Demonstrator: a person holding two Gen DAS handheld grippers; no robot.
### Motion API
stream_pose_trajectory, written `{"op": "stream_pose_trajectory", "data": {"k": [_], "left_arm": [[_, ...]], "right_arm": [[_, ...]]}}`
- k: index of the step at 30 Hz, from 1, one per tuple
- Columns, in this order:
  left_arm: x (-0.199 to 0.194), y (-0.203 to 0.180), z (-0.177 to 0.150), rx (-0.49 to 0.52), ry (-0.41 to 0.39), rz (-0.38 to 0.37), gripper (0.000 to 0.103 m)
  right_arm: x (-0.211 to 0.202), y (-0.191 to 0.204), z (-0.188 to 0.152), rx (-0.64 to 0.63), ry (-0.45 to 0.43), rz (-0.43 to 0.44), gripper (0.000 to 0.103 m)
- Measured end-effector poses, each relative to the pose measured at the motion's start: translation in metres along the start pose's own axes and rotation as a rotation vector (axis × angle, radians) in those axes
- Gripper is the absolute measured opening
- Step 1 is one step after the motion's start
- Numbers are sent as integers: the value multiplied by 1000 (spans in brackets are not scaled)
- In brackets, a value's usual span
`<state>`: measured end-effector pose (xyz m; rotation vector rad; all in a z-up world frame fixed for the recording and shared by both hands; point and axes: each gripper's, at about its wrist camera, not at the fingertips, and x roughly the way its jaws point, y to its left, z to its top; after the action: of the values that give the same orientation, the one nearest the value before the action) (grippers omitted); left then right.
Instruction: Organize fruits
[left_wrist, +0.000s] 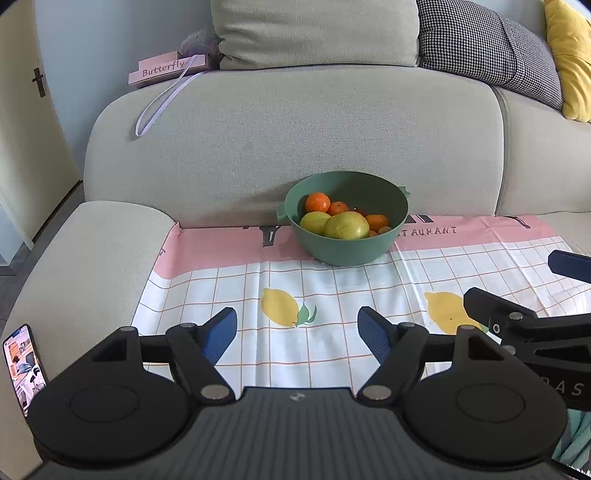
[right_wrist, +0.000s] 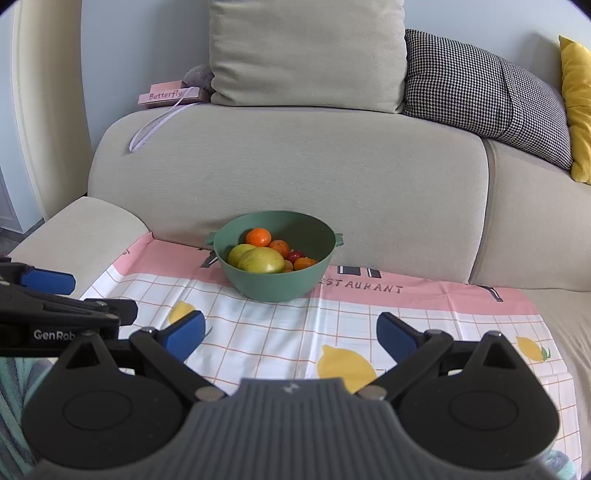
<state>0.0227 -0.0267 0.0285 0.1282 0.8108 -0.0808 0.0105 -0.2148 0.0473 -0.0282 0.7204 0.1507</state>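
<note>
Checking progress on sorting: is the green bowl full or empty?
Partly full: the green plastic bowl holds orange mandarins, yellow-green round fruits and a small red fruit, below its rim.

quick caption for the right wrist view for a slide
Open right hand-held gripper poised over a lemon-print cloth, facing a green bowl of fruit on a sofa.

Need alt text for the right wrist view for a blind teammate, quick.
A green bowl of oranges and yellow-green fruit sits on a lemon-print cloth on a beige sofa. The open, empty right gripper points toward it; the left gripper shows at left.
</note>
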Motion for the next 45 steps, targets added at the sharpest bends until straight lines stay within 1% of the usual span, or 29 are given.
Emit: {"op": "stream_pose_trajectory", "data": {"k": [13, 45], "left_arm": [[0, 1, 1, -2, 4, -2, 87], [-12, 5, 0, -18, -19, -3, 87]], "right_arm": [[-2, 2, 0, -8, -1, 2, 96], [-10, 2, 0, -35, -10, 14, 96]]}}
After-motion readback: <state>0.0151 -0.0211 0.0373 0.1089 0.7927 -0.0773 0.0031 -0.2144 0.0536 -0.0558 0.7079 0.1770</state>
